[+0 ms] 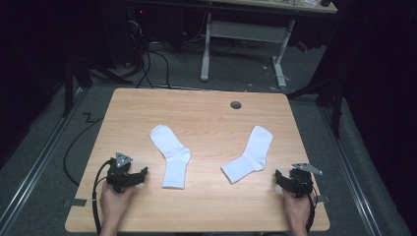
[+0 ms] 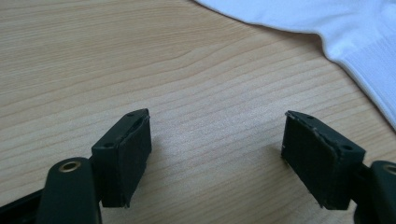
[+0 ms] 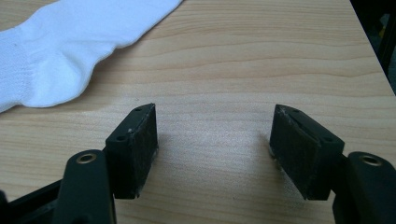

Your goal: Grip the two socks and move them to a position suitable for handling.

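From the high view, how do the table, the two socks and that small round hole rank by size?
1. Table, by far the largest.
2. Left sock and right sock: they look alike in size, so no ranking between them.
3. Hole, the smallest.

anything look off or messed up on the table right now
Nothing stands out. Two white socks lie flat and apart on the table: the left sock and the right sock. The left claw and right claw are open, touching neither.
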Available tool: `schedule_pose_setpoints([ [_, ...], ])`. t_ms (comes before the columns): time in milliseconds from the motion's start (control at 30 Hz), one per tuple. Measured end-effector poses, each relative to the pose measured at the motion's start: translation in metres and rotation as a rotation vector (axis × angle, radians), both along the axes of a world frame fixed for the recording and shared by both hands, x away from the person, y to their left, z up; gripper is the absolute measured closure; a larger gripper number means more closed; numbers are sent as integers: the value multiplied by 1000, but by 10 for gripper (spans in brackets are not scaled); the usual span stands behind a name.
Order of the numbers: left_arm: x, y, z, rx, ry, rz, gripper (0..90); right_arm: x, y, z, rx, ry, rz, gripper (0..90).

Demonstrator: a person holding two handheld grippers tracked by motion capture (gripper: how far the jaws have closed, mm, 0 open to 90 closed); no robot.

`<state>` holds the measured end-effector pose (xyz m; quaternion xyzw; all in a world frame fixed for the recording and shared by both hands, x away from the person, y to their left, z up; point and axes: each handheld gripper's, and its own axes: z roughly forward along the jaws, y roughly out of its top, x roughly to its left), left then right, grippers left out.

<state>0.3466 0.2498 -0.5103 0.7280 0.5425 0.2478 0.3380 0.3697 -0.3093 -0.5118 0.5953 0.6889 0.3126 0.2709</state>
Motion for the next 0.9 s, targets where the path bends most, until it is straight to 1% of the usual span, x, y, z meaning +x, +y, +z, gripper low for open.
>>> schedule_pose_setpoints([
  [133,0,-1,0,10,-1,0,246,0,0,0,-1,0,0,321],
  [233,0,-1,0,10,-1,0,247,0,0,0,-1,1,1,319],
  [567,1,-1,0,15,-8,-2,285,0,0,0,0,2,2,314],
  [667,1,-2,0,12,-9,-1,308,0,0,0,0,2,3,314],
  [700,0,-2,2,15,-1,4,356,0,0,0,1,3,4,313],
  [800,1,-3,3,18,8,1,402,0,0,0,1,2,5,313],
  [833,1,-5,4,21,6,-5,402,0,0,0,1,2,5,313],
  [867,2,-9,5,22,6,-19,435,0,0,0,2,2,5,313],
  [900,2,-9,5,22,6,-19,442,0,0,0,2,2,5,313],
])
